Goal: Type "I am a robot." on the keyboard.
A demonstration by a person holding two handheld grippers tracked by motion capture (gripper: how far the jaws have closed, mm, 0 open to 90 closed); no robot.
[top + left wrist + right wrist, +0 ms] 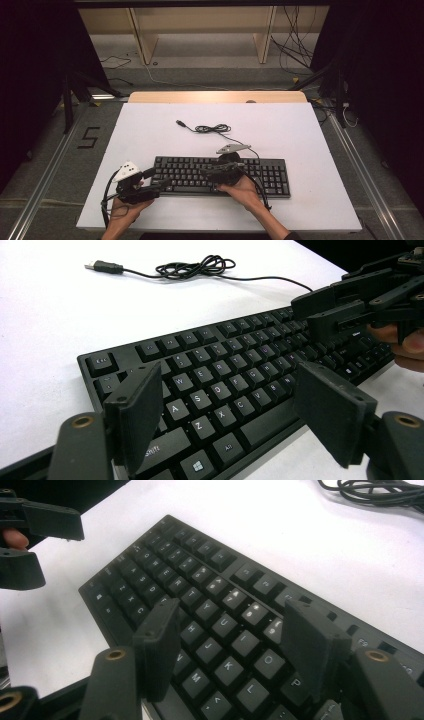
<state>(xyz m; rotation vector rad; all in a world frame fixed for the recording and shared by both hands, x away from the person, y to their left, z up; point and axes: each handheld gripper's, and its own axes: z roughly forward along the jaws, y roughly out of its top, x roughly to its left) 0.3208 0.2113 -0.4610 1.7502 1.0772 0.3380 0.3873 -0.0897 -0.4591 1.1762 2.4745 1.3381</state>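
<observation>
A black keyboard (272, 175) lies across the near half of the white table (280, 130). Its cable (212, 128) is coiled behind it and ends in a loose USB plug (180, 122). My left gripper (162, 184) sits at the keyboard's left end and points right along it. In the left gripper view its jaws stand open (230, 375) over the letter keys (220, 390), with nothing between them. My right gripper (205, 172) hovers over the middle of the keyboard and points left. Its jaws are wide open (232, 609) above the keys (200, 580), holding nothing. The two grippers' tips face each other, close but apart.
A wooden strip (215, 96) runs along the table's far edge, with a wooden shelf frame (200, 30) behind it. Black stand legs (67, 95) rise at both far corners, and cables (295, 50) lie on the floor. A "5" mark (89, 137) is on the floor at left.
</observation>
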